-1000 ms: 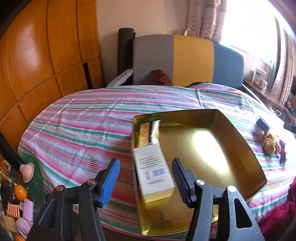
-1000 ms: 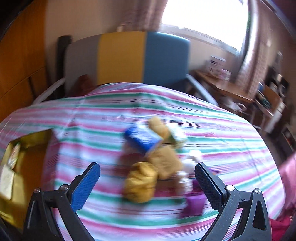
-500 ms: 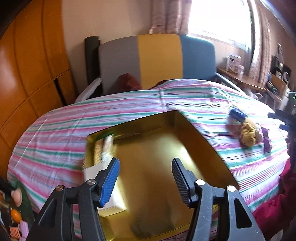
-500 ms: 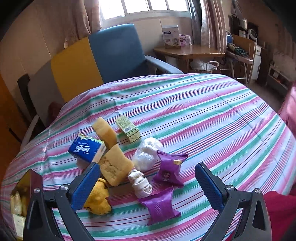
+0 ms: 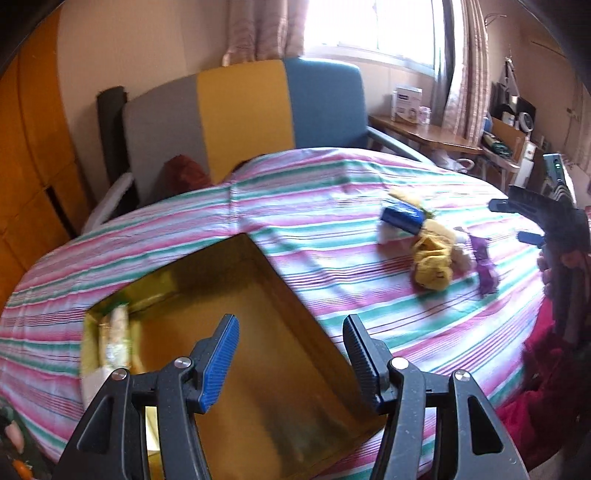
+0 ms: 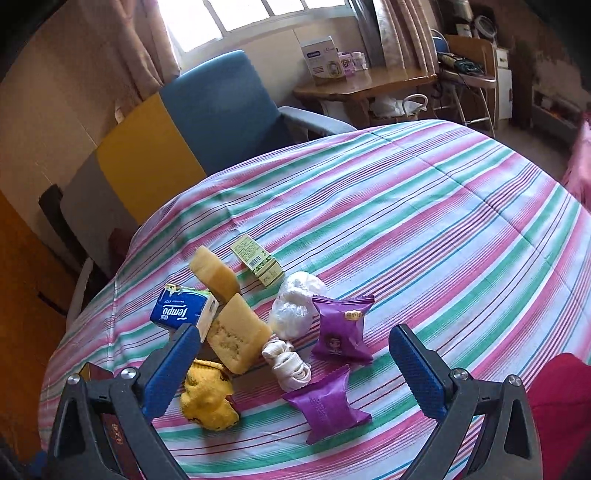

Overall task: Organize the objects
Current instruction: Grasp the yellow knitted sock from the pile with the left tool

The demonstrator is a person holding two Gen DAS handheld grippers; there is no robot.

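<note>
With both the left gripper [image 5: 291, 357] and the right gripper [image 6: 294, 373] open and empty, the soft purple snack packets [image 6: 325, 403] lay low in the frame's centre on the striped tabletop [image 6: 424, 236], probably light, crinkly and best pinched across their flat middles.

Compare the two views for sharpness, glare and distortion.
Left wrist view: motion-blurred, the gold tray and the pile of items smeared, the window blown out white. Right wrist view: sharp, the tissue pack print readable, the window overexposed. Both: fisheye bends the striped tablecloth.
</note>
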